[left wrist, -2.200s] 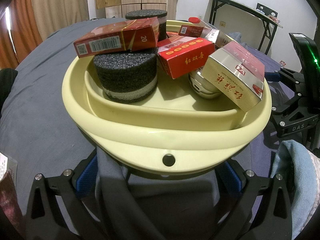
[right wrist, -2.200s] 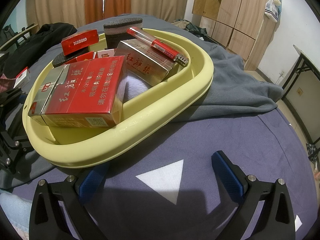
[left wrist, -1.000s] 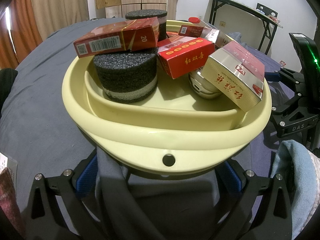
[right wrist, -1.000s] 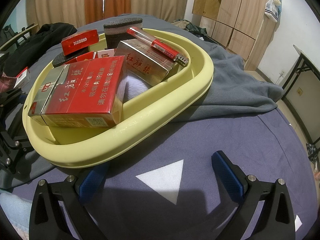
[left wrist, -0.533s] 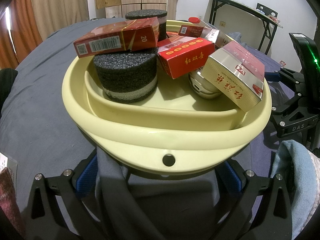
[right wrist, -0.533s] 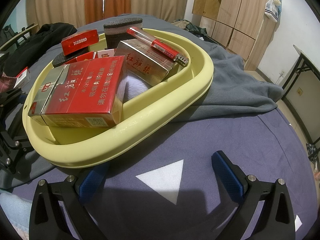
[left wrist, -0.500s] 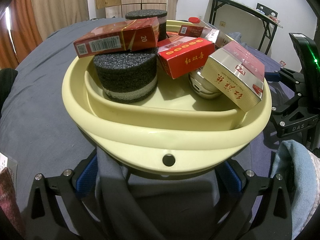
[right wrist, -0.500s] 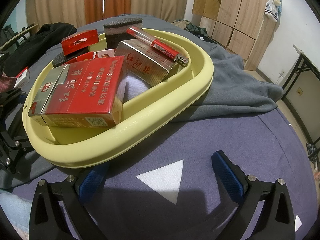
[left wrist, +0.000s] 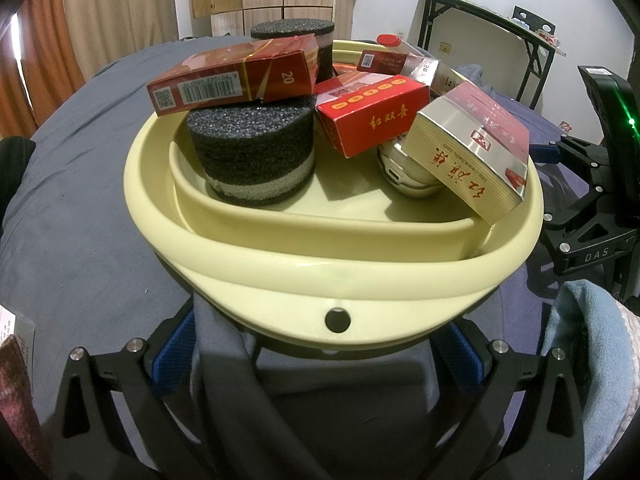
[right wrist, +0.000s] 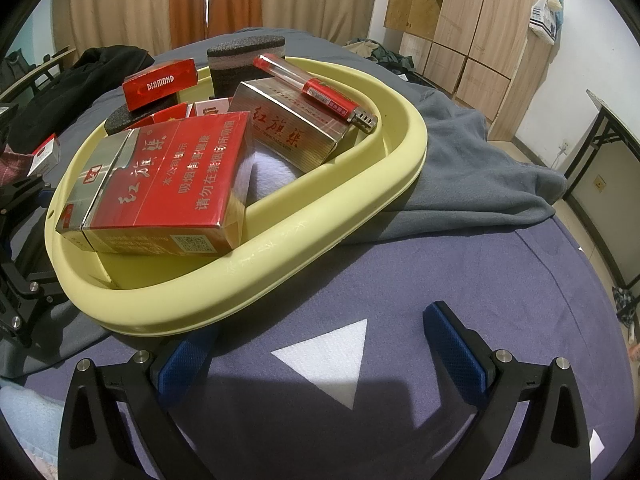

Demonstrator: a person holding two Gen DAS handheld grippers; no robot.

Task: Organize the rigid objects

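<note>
A pale yellow basin [left wrist: 332,268] [right wrist: 280,240] sits on the bed and holds several cigarette packs, two black foam cylinders and a lighter. A red pack [left wrist: 236,76] rests on the near foam cylinder [left wrist: 252,156]. Beside it lie a red box [left wrist: 372,116] and a silver-and-red carton [left wrist: 472,148] [right wrist: 160,184]. A red lighter [right wrist: 316,92] lies across a silver carton [right wrist: 288,128]. My left gripper [left wrist: 320,344] stands open just below the basin's near rim. My right gripper [right wrist: 320,344] is open over the bedsheet, beside the basin, holding nothing.
A grey blanket [right wrist: 472,172] lies crumpled under and behind the basin. A loose red pack [right wrist: 44,152] and dark clothes [right wrist: 80,92] lie far left. A folding table [left wrist: 480,20] stands by the wall. A light blue towel [left wrist: 588,360] is at my right.
</note>
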